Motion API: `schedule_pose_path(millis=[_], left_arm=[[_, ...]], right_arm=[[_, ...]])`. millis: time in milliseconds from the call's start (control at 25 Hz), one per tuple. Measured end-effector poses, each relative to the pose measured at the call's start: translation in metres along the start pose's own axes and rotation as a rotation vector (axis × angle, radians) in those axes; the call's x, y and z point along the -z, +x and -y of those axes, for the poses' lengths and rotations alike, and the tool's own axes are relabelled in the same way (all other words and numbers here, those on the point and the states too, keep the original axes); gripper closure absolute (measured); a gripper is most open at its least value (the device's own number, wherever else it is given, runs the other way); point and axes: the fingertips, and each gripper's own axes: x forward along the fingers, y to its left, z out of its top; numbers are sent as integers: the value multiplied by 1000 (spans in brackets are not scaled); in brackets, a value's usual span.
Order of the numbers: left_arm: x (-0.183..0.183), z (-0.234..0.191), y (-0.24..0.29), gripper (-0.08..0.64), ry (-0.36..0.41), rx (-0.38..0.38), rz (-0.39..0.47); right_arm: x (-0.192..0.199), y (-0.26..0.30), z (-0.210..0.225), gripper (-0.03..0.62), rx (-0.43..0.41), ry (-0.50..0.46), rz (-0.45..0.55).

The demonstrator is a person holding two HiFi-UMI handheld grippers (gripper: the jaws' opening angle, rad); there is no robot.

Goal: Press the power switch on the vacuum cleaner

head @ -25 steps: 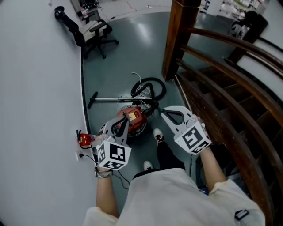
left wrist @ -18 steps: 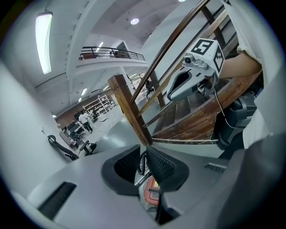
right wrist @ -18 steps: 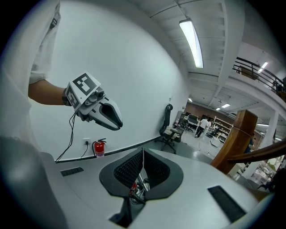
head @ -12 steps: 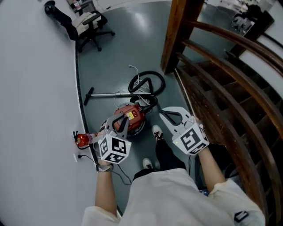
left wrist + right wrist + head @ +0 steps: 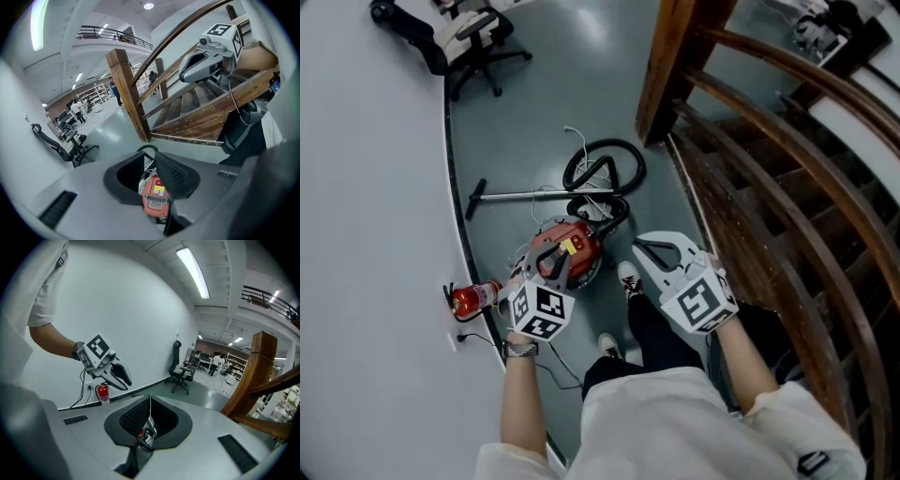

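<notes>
The red canister vacuum cleaner (image 5: 584, 251) lies on the grey floor by the wall, and its black hose (image 5: 605, 169) is coiled beyond it. My left gripper (image 5: 551, 257) hovers over the canister's near side. Its jaws have just been opening and stand apart with nothing between them. In the left gripper view the vacuum's red top (image 5: 156, 199) shows through that gap. My right gripper (image 5: 643, 246) hangs to the right of the canister, above a shoe, with its tips touching and nothing held.
A metal wand (image 5: 525, 196) lies across the floor behind the canister. A red fire extinguisher (image 5: 473, 298) stands at the white wall, near a socket with a cable. A wooden post (image 5: 670, 66) and staircase (image 5: 750, 187) close off the right. An office chair (image 5: 459, 42) stands far back.
Both grippers have sunk toward the floor and now look smaller. The left one has come over the vacuum's near side and its jaws have spread. The right stays shut.
</notes>
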Motion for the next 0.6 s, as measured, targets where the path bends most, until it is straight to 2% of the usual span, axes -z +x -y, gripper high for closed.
schedule_pose_path(millis=[280, 600], left_arm=[[35, -9, 53, 481, -50, 25, -43], [75, -10, 110, 479, -78, 57, -95]], right_arm=[[30, 28, 20, 561, 4, 67, -15], [68, 65, 18, 561, -30, 76, -60]])
